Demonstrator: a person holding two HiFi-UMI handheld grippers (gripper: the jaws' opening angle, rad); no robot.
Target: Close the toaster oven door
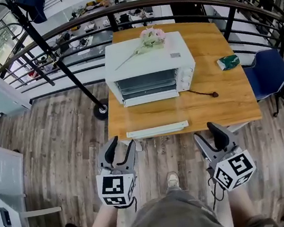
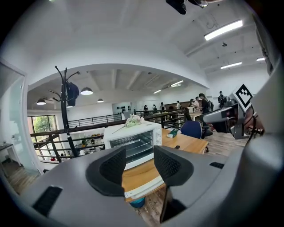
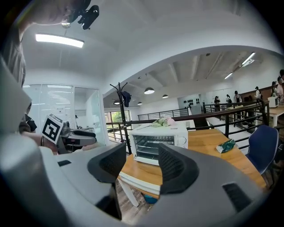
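left gripper (image 1: 122, 143): released, jaws wide, nothing between them. held low by the person's left leg, short of the table.
right gripper (image 1: 207, 132): same, spread and empty, by the right leg, well apart from the oven.
table (image 1: 231, 104): wooden. a flat white slab (image 1: 158, 129) lies along the near edge, between the grippers and the oven.
door (image 1: 150, 97): looks dropped open, lying low in front of the cavity, hinge at the bottom.
toaster oven (image 1: 147, 61): mid-table, front facing the person.
cavity: wire racks show in both gripper views. no food or pan that i can see.
oven roof: flower sprig (image 1: 149, 37) lying on top.
side clutter: black cable end (image 1: 206, 94) just right of the door, green packet (image 1: 228, 62) further right. both look clear of the door swing.
step in hand: approach, no contact yet.
how to do it well: reach over the slab without snagging it. get one gripper's tips under the door's front lip and swing it up about the hinge, then push until it seats.
force: light and level, or the oven likely slides back.
other gripper: could steady the housing side, clear of the flowers.
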